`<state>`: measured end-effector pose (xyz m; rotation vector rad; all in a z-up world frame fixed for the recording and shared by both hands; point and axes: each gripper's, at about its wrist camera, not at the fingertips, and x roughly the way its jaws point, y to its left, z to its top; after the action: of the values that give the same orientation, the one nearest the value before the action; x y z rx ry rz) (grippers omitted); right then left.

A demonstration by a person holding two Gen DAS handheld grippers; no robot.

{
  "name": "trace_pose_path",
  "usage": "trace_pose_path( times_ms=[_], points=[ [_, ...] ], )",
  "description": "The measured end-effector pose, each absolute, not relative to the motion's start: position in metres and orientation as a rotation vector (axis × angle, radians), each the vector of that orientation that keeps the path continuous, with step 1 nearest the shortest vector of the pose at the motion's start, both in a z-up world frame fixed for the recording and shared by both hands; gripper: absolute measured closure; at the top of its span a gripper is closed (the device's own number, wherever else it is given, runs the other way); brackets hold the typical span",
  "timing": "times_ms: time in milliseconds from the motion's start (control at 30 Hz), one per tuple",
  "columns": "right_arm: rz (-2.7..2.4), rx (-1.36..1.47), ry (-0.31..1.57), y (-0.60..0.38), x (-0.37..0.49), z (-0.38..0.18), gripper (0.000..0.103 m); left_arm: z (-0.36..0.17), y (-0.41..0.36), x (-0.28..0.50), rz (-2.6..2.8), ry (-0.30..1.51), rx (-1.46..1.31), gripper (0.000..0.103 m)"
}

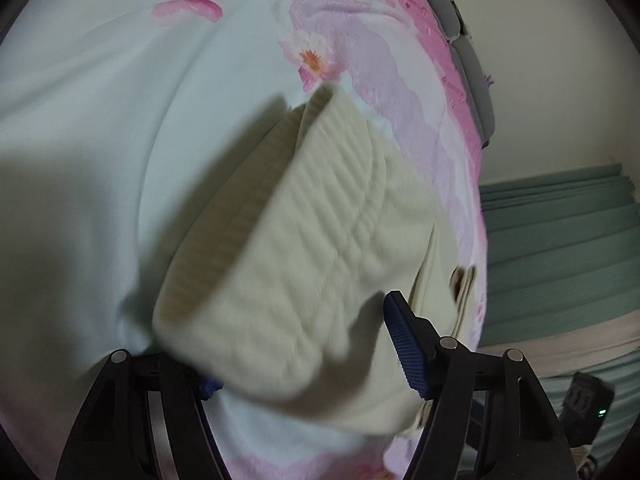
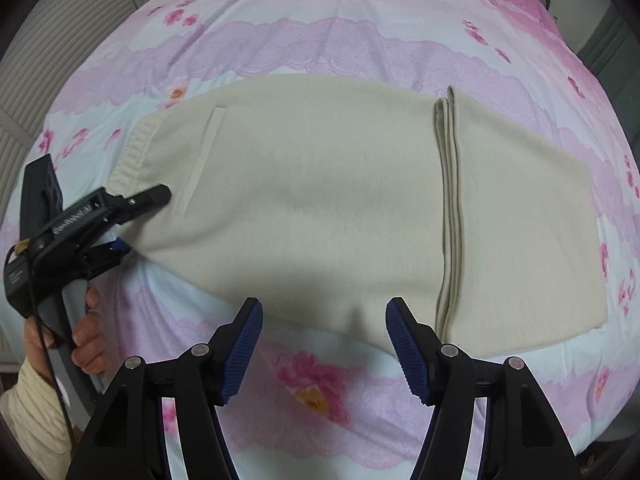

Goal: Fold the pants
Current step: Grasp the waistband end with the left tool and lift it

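While the left gripper (image 2: 124, 236) fingers pinch the pants (image 2: 320, 200) waistband, the right gripper (image 2: 324, 344) fingers are spread.

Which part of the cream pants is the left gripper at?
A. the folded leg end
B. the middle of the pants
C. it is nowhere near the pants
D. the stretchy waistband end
D: in the right wrist view, the left gripper sits at the ribbed waistband corner of the pants, far from the folded leg end.
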<state>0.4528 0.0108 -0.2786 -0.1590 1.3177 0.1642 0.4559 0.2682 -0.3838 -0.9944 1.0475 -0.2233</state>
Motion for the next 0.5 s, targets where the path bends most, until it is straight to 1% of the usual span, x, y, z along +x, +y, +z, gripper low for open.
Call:
trace_pose_path(
  times_ms=[233, 300, 500],
  points=[
    [0.068, -0.142, 1.305, 0.003, 0.483, -0.29, 0.038, -0.384, 0.268, 0.475, -0.248, 1.017, -0.981, 0.048],
    [0.038, -0.135, 1.294, 0.0, 0.491, -0.292, 0.038, -0.381, 0.264, 0.478, -0.25, 1.015, -0.938, 0.055],
    [-0.045, -0.126, 1.265, -0.011, 0.51, -0.289, 0.038, -0.357, 0.25, 0.48, -0.223, 1.031, -0.792, 0.067]
  ],
)
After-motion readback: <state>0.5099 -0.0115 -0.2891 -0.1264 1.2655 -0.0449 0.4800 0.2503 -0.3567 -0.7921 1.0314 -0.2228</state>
